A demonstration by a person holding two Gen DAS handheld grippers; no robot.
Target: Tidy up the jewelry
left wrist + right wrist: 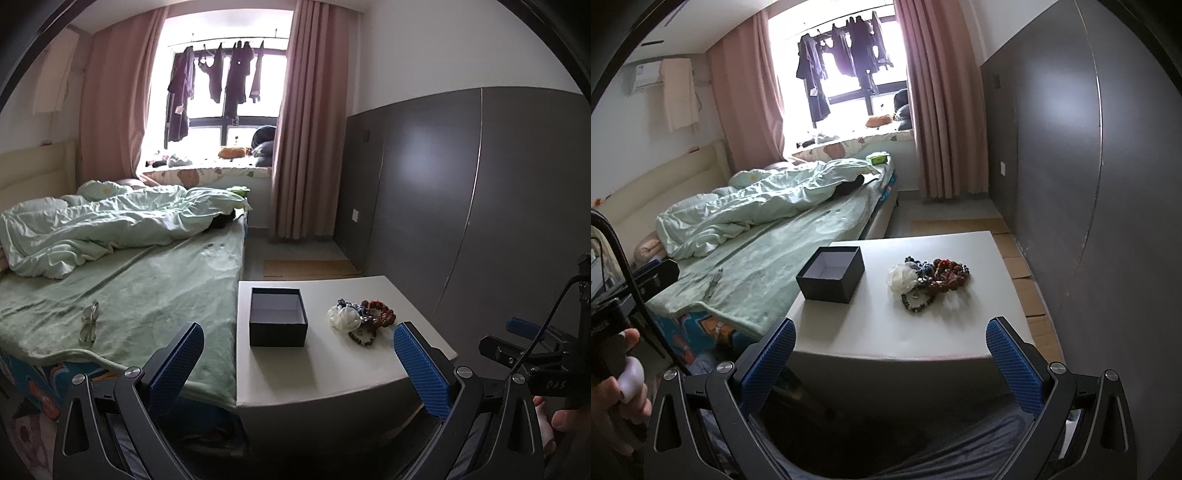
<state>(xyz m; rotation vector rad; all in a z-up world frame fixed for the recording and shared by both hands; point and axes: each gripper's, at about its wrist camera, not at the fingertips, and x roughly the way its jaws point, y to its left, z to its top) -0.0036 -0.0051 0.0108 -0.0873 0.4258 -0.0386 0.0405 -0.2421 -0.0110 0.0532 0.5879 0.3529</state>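
One bed (155, 295) covered by a pale green sheet is seen at nine o'clock in the left wrist view, with one crumpled light quilt (110, 225) heaped toward its head. Two pink curtains (306, 140) frame one bright window at twelve o'clock, where several dark garments are hung on a rail. One grey wall panel (480, 192) fills the three o'clock side.

One white desk (332, 373) is placed just beside the bed. On it, one dark open box (278, 317) is set at the left, shown with nothing inside. One heap of jewelry (364, 315) is laid to the right of the box, apart from it: beaded bracelets in brown, red and dark tones, tangled with one white fabric piece (343, 317). The exact count of bracelets cannot be told.

One pair of glasses (89, 322) is left on the sheet near the bed's edge.

The left gripper (299, 362) is held near the desk's front edge, its two blue fingers (177, 365) spread wide, with nothing held. The right gripper (890, 358) is likewise held before the desk, its two blue fingers (1015, 369) spread wide, with nothing held.
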